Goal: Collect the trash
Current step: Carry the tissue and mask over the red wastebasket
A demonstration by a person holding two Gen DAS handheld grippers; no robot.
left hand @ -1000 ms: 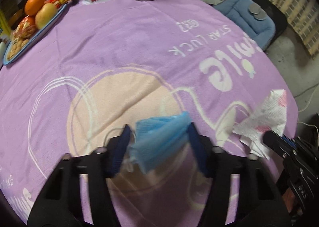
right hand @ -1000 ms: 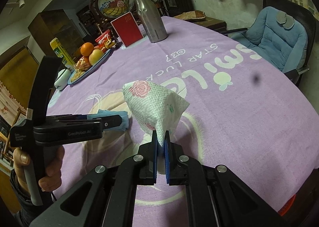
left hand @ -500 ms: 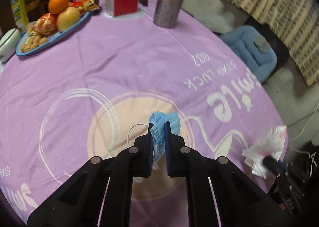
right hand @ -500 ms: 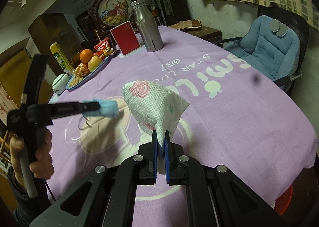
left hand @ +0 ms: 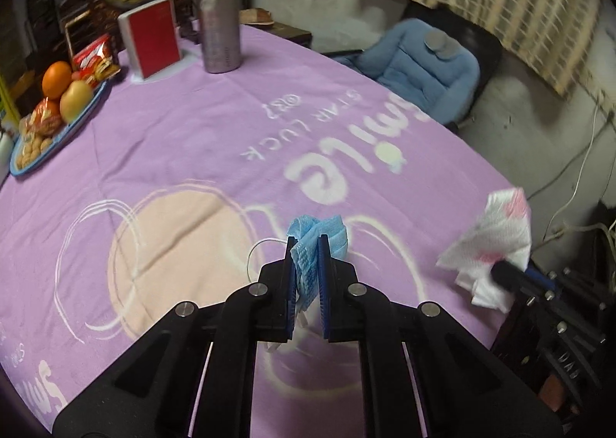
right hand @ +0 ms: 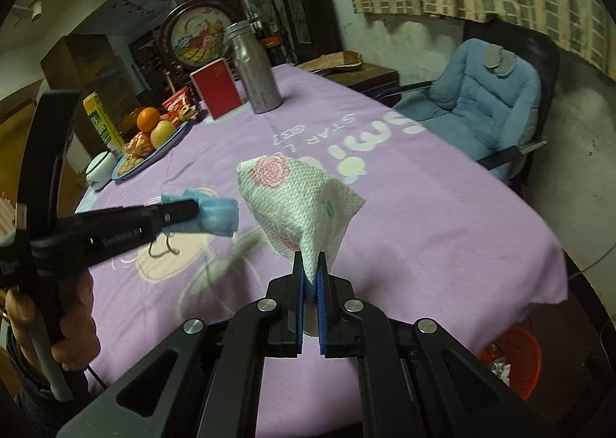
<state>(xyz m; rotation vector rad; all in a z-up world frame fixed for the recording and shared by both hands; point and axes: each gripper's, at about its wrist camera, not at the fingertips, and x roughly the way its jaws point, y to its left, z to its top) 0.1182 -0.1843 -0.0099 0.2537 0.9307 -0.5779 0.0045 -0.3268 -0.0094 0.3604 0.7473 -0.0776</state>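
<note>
Purple cloth [left hand: 161, 137] covers the round table under both your tools, with a red bin [right hand: 514, 359] on the floor past its edge. Your left gripper [left hand: 307, 245] is clenched on a crumpled blue mask [left hand: 319, 235], lifted clear of the cloth. Your right gripper [right hand: 308, 260] pinches a rose-printed paper napkin [right hand: 296, 199], also held above the table.

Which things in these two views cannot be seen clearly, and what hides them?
- Red bin, right wrist view: cut by the table edge and the fisheye rim; contents unclear.
- Paper napkin, left wrist view: motion-blurred, pattern unreadable.
- Face mask, left wrist view: lower part hidden between the left claw pads.
</note>
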